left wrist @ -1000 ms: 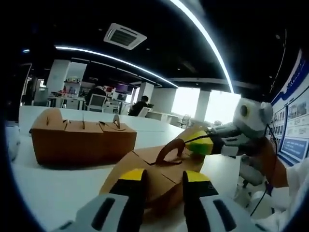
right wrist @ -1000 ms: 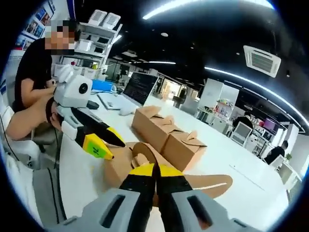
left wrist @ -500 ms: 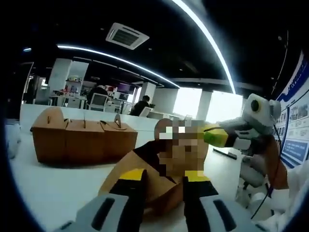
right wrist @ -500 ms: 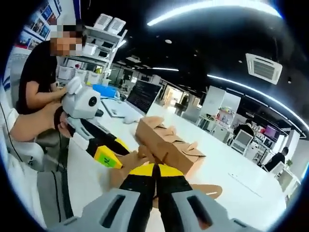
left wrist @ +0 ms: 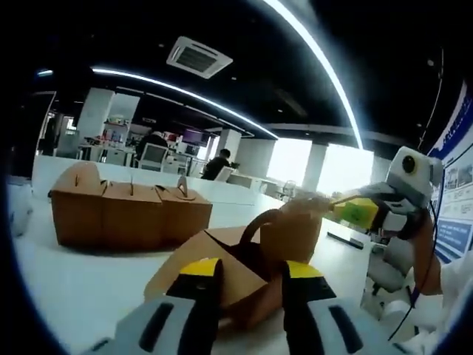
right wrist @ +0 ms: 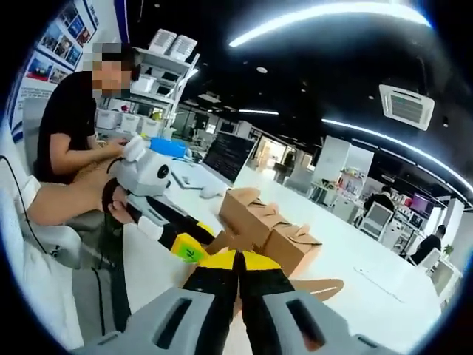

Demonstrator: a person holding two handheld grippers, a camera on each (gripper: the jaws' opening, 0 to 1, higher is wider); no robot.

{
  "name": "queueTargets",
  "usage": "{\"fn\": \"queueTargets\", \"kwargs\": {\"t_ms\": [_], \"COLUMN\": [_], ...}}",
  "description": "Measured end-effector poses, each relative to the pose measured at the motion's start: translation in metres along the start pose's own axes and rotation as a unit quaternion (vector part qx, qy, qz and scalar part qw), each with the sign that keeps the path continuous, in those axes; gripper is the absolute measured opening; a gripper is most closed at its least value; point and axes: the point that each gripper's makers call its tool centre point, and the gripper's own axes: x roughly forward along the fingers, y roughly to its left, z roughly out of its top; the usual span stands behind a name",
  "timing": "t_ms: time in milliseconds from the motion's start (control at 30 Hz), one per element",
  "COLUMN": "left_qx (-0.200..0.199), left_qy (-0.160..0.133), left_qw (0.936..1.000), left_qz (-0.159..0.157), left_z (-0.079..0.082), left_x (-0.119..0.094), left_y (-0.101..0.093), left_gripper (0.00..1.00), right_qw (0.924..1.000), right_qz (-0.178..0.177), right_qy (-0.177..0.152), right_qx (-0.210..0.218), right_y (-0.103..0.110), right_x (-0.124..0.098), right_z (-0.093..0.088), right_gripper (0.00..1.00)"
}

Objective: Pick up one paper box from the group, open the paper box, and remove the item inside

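I had the paper box point(left wrist: 222, 270) on the white table point(left wrist: 89, 285), well in front of the row of three closed boxes point(left wrist: 129, 214). My left gripper point(left wrist: 244, 285) straddled its near corner, jaws apart on either side of the cardboard; whether they pinched it I could not tell. My right gripper point(right wrist: 238, 268) was clamped tight, jaws together on the edge of the box's lid flap point(left wrist: 295, 229), which stood raised beside the curved handle point(left wrist: 255, 222). I judged the box thin, light and easily creased, so I meant to grip flap edges and corners, never the middle of a panel. I could not see the item inside.
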Motion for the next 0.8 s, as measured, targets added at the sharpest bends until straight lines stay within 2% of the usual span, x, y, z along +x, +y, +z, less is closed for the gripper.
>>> {"fn": "queueTargets", "kwargs": {"t_ms": [67, 167, 267, 533, 800], "left_qx": [0.003, 0.028, 0.067, 0.056, 0.077], "left_qy": [-0.003, 0.014, 0.028, 0.025, 0.029], "left_qw": [1.0000, 0.9994, 0.9973, 0.9981, 0.9961], "left_qz": [-0.003, -0.016, 0.000, 0.008, 0.032], "left_z": [0.000, -0.008, -0.014, -0.015, -0.016], "left_x": [-0.001, 0.000, 0.003, 0.003, 0.003], "left_y": [-0.001, -0.008, -0.007, -0.008, -0.011], "left_gripper": [0.35, 0.38, 0.39, 0.35, 0.34], "right_qw": [1.0000, 0.9998, 0.9997, 0.9990, 0.9961], "right_qz": [0.003, 0.005, 0.013, 0.040, 0.088], "right_qy": [-0.004, -0.012, -0.014, -0.018, -0.002], "right_qx": [0.002, 0.011, 0.015, 0.007, -0.003], "right_y": [0.002, 0.000, 0.004, 0.021, 0.046], "right_x": [-0.003, -0.005, -0.004, -0.011, -0.016], "right_z": [0.000, 0.002, 0.002, 0.001, -0.010], "right_gripper": [0.02, 0.02, 0.02, 0.02, 0.02]}}
